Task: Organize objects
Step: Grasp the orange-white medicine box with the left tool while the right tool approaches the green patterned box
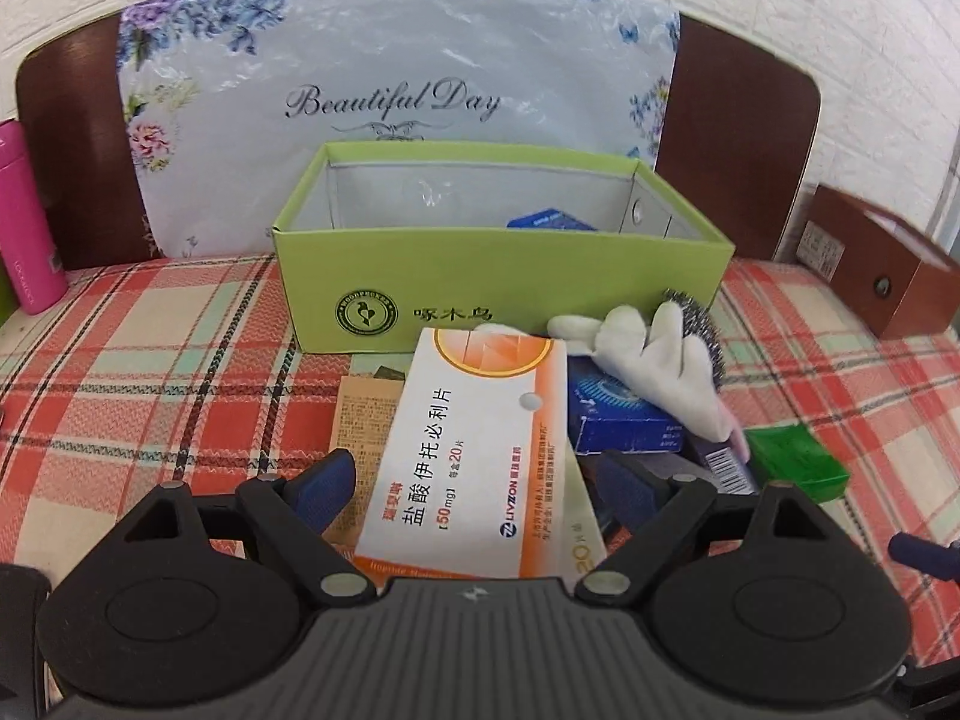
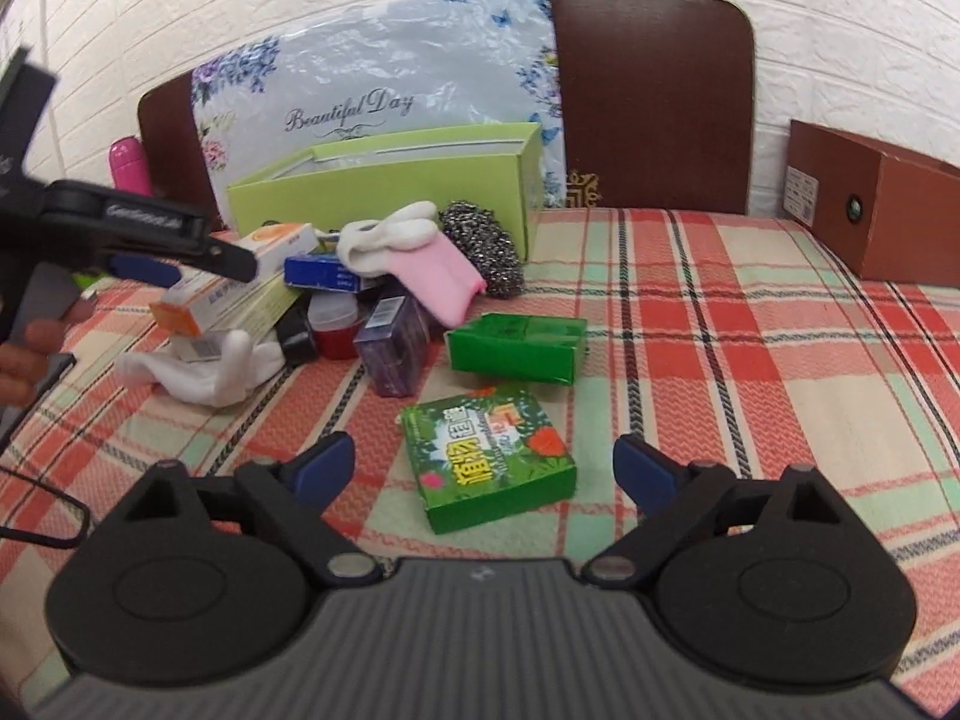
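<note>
In the left wrist view, my left gripper stands open over a white and orange medicine box. The box lies between the fingers, and the pads are clear of it. It rests on a pile with a blue box and a white glove, in front of an open green box. My right gripper is open low over the plaid cloth. A green leaf-printed box lies flat between its fingers, untouched. The same view shows a left gripper finger over the medicine box.
A plain green box, a purple box, a steel scourer and a pink and white glove lie around the pile. A brown box stands far right and a pink bottle far left. A person's hand shows at the left edge.
</note>
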`<state>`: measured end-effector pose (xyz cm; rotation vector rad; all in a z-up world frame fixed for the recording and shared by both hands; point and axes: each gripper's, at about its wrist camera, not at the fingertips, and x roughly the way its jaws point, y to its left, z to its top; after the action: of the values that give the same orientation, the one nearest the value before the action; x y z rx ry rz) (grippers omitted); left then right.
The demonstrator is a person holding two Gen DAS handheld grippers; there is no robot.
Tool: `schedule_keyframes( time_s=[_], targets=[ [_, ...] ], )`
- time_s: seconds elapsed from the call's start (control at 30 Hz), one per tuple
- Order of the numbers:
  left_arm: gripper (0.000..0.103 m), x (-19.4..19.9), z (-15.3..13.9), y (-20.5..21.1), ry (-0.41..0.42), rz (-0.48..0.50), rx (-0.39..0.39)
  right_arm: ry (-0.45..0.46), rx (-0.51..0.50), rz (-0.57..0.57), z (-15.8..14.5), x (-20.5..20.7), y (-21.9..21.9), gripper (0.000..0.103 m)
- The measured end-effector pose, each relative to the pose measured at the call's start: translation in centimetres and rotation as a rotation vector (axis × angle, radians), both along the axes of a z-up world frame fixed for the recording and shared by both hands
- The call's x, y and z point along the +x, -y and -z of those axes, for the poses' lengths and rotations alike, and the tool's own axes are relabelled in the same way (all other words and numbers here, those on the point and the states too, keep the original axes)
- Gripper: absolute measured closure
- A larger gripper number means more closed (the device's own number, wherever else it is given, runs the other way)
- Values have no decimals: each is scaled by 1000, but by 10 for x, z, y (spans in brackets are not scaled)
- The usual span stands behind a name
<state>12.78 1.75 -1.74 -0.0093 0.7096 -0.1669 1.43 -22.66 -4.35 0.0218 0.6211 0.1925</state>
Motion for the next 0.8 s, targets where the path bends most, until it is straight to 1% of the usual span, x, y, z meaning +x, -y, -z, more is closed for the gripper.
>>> schedule_keyframes(
  time_s=[0.03,0.07,0.1,0.17,0.23,0.27,0.4,0.5,0.6,0.67,0.73,0.8],
  targets=[
    [22,2,3,0,-5,2,2,-2,-10,-7,2,2,-2,10],
    [32,2,4,-1,2,6,0,-7,-19,-12,5,5,-4,11],
    [33,0,3,-3,12,12,-7,-10,-27,-15,7,7,-5,12],
    [33,-5,1,-6,-8,16,-20,-22,-31,-17,12,12,-6,15],
    [33,-18,-4,-9,-9,19,-48,-47,-33,-14,17,18,-6,30],
    [33,-27,-7,-11,-3,28,-60,-62,-40,-7,18,19,-5,39],
    [33,-71,-21,-11,12,117,-93,-68,-14,-30,13,11,-5,39],
    [33,-98,-19,-3,-2,208,-65,-77,1,-59,10,2,-8,39],
    [33,-113,0,8,-56,249,-5,-85,1,-100,7,-11,-12,39],
    [32,-114,18,14,-107,253,27,-91,-2,-121,5,-19,-15,39],
    [31,-109,33,17,-157,237,50,-104,1,-140,6,-26,-16,38],
    [29,-107,40,20,-154,225,62,-108,-7,-155,7,-29,-17,38]
  ],
)
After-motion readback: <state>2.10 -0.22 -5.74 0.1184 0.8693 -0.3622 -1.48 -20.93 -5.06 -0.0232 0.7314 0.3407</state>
